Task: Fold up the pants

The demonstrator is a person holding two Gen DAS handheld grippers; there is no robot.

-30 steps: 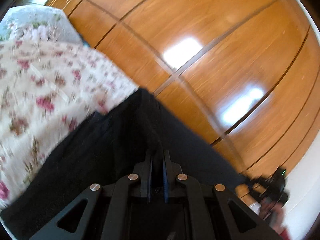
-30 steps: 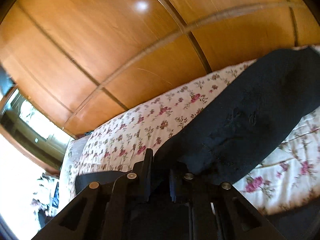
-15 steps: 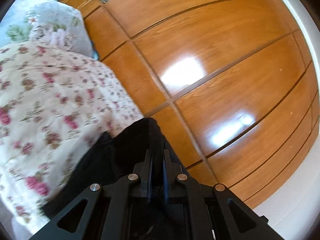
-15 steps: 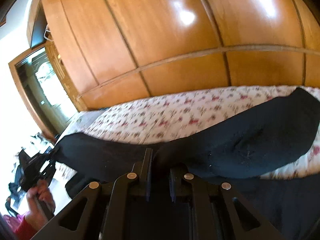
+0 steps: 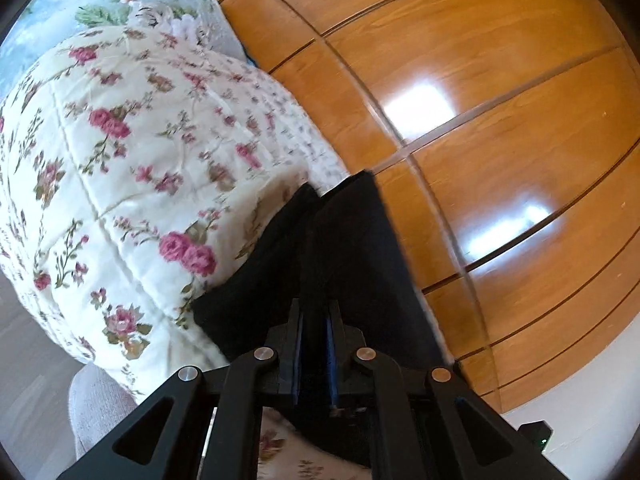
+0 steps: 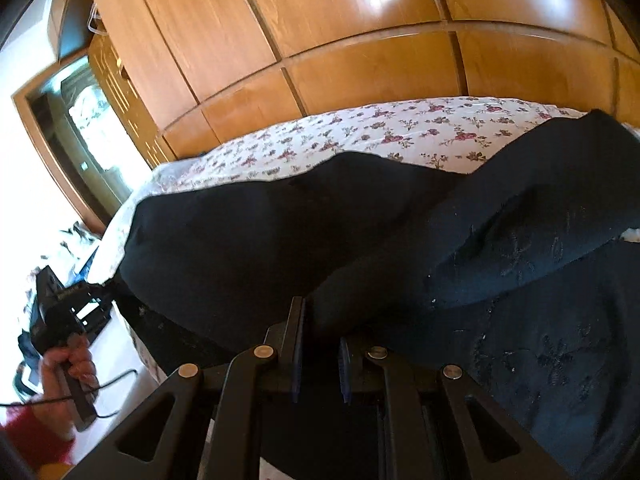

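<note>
Pants (image 5: 352, 248), black and soft, run out ahead of the left gripper (image 5: 314, 312) in the left wrist view. Its two fingers are squeezed together on the cloth, close side by side, and it points a bit downward. The pants lie along the edge of the bed cover (image 5: 132, 168), which is white with pink roses, and part of them hangs past that edge. A pillow (image 5: 120, 0) sits at the far end of the bed. Shiny brown wardrobe doors (image 5: 500, 140) fill the right side. In the right wrist view, the right gripper (image 6: 320, 320) tips down more steeply and pinches a thick fold of the pants (image 6: 360, 232) between its fingers. The black cloth spreads wide across the flowered bed cover (image 6: 360, 136), from far left to far right. At the far left, a hand (image 6: 66, 364) with a red sleeve (image 6: 36, 440) wraps around the handle of the left gripper (image 6: 68, 304), which reaches to the end of the pants there. A thin cord (image 6: 116, 380) hangs by that hand.
</note>
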